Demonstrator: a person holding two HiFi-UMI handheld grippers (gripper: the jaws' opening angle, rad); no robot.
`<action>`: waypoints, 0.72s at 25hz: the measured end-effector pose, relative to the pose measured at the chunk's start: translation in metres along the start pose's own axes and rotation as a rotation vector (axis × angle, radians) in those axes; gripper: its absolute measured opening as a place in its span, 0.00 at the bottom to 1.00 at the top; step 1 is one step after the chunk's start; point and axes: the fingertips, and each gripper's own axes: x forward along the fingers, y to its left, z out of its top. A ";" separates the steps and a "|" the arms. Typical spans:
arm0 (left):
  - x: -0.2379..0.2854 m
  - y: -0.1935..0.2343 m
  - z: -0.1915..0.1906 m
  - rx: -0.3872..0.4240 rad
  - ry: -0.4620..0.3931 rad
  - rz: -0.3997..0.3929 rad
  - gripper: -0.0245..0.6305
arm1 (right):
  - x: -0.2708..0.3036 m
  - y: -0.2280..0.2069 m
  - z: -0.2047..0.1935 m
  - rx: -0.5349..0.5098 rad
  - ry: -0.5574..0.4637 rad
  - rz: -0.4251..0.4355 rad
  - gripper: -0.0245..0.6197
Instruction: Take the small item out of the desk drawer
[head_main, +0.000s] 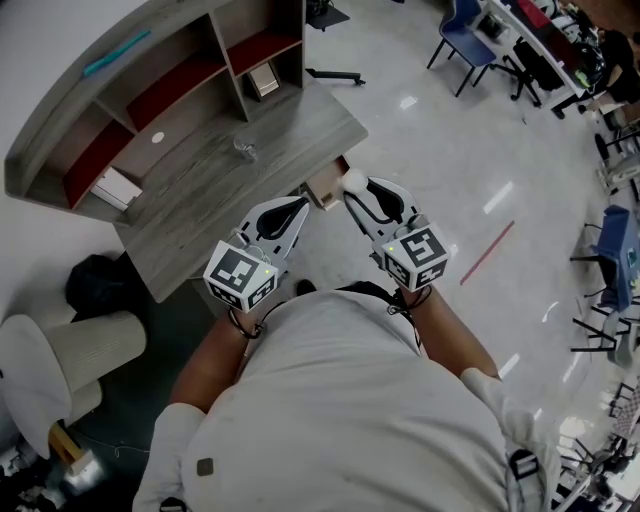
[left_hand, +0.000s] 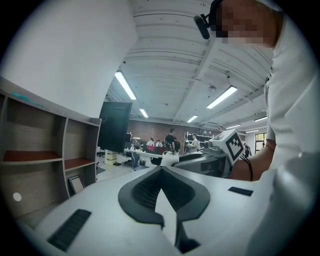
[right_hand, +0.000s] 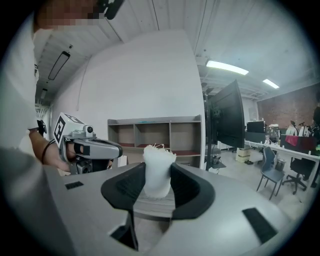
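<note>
The right gripper (right_hand: 159, 175) pinches the small white item (right_hand: 159, 159) between its pads, holding it clear of the open drawer (head_main: 325, 188) under the desk (head_main: 200, 190) edge. The left gripper (left_hand: 160, 169) hangs alongside, jaws pressed together on nothing, apparently just keeping out of the way

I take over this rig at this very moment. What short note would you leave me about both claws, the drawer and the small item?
The left claw is shut and empty, beside the right one at the front edge of the desk.
The right claw is shut on the small white item, close by the drawer and clear of it.
The drawer stands pulled out a little under the desk edge.
Done: the item is out of the drawer.
Left: probably set the item on the desk, and perhaps push the drawer shut.
</note>
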 end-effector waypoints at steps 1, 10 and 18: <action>0.001 -0.004 0.000 0.003 0.001 0.001 0.06 | -0.004 -0.001 0.001 -0.004 -0.006 0.001 0.30; 0.022 -0.046 -0.004 -0.007 0.024 0.038 0.06 | -0.047 -0.015 -0.004 -0.016 -0.024 0.034 0.30; 0.046 -0.101 -0.014 -0.024 0.036 0.082 0.06 | -0.106 -0.038 -0.016 -0.006 -0.034 0.066 0.30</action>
